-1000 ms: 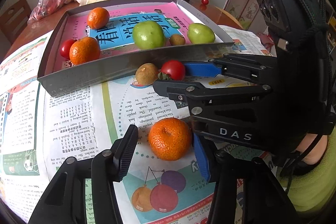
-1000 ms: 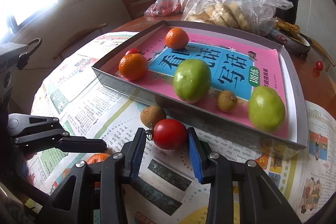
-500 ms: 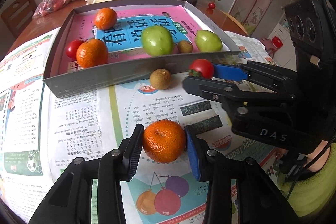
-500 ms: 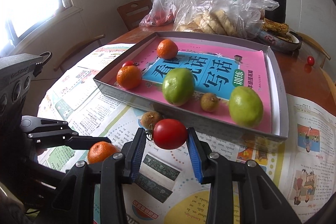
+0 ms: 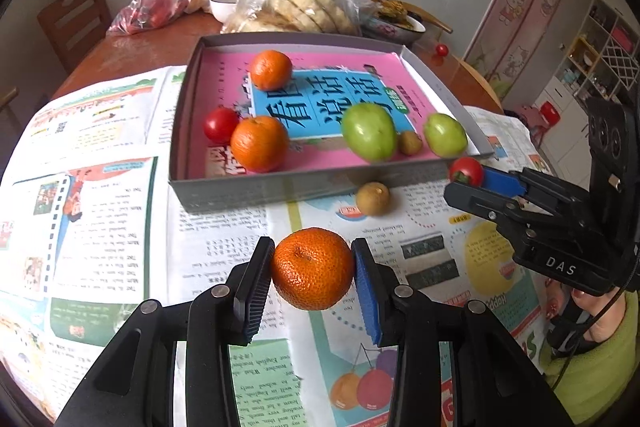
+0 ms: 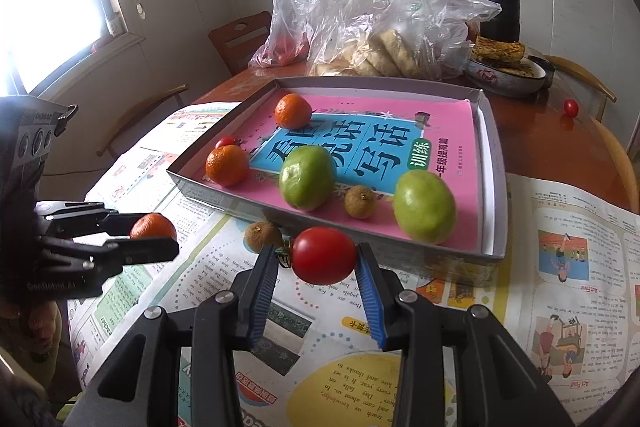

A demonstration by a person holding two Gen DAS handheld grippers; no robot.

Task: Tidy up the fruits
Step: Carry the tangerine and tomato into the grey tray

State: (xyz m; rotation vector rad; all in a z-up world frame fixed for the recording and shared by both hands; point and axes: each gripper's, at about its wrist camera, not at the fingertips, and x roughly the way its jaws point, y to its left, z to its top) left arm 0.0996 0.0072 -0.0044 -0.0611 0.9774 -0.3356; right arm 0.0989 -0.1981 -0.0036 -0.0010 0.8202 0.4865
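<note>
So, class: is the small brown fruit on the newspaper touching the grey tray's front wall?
Apart. In the left wrist view, newspaper shows between the brown fruit and the tray wall.

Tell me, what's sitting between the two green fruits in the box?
A small brown fruit sits between the two green fruits, on the pink book in the box. The right wrist view shows it best.

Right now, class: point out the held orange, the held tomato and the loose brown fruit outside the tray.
held orange (image 5: 313, 268), left wrist view, middle of its peel
held tomato (image 6: 323, 261), right wrist view, centre of its skin
loose brown fruit (image 5: 372, 198), left wrist view, its middle
</note>
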